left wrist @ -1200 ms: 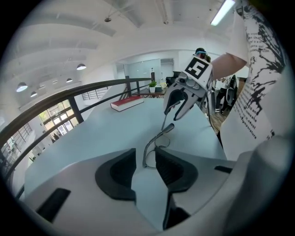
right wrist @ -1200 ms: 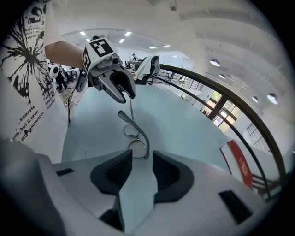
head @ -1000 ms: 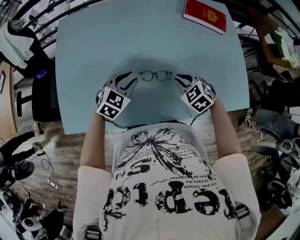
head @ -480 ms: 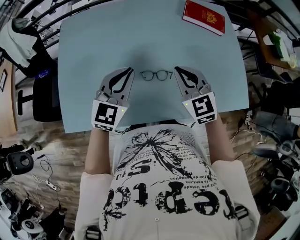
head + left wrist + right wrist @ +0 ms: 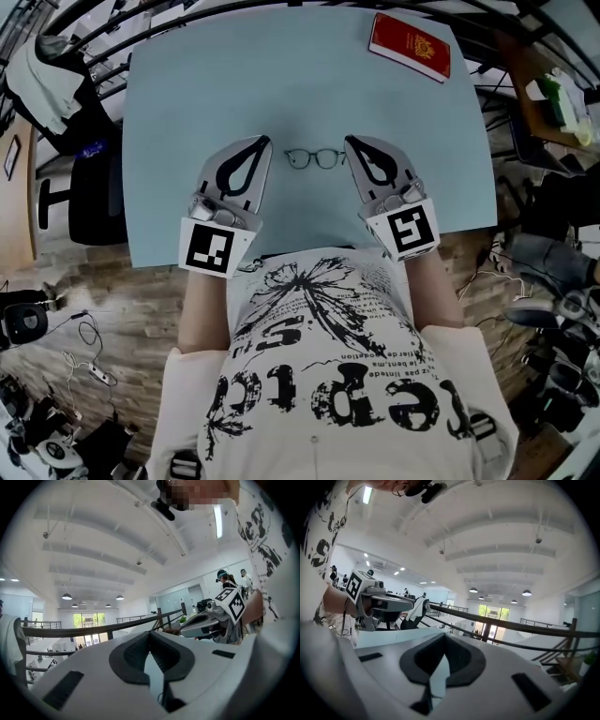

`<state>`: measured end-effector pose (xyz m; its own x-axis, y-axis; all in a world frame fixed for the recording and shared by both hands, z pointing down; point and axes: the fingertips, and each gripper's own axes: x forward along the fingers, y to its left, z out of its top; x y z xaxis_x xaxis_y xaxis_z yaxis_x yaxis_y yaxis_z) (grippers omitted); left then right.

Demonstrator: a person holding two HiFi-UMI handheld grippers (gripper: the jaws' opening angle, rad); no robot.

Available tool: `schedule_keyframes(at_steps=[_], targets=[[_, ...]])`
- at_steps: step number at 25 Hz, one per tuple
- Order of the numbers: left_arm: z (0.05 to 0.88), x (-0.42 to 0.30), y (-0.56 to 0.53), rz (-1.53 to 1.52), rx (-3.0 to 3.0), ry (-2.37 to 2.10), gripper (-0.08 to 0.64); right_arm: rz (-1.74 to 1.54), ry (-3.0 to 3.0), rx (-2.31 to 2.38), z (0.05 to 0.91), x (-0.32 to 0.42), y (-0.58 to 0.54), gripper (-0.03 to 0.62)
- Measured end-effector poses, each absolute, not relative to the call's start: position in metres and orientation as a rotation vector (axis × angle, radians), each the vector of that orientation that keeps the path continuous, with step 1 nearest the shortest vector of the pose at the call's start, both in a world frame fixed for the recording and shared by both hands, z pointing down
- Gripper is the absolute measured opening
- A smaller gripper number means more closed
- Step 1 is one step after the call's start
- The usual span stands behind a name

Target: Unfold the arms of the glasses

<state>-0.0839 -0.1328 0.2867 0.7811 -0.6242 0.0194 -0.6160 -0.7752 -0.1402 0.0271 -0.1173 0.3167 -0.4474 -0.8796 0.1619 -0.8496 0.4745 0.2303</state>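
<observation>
Glasses (image 5: 315,158) are lying on the tabletop (image 5: 281,75) between the left gripper (image 5: 262,142) and the right gripper (image 5: 349,142), touching neither. Both grippers are gripping nothing, jaws together; the left's have just been closing. Red booklet (image 5: 410,45) is lying well beyond the right gripper.

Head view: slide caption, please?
Left gripper and right gripper, both shut and empty, flank the glasses on the blue table.

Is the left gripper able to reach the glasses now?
Probably yes. The glasses lie close beside the left gripper, nothing between them on the table. Its jaws have just closed, empty, so they'd need opening first.
</observation>
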Motion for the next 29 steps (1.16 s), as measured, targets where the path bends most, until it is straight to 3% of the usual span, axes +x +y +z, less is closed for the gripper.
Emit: schedule_keyframes(at_steps=[29], targets=[[0.301,-0.083,-0.161,-0.1,-2.867,1.095,0.018,-0.157,-2.489,1.469,0.326,0.033,-0.14,0.009]])
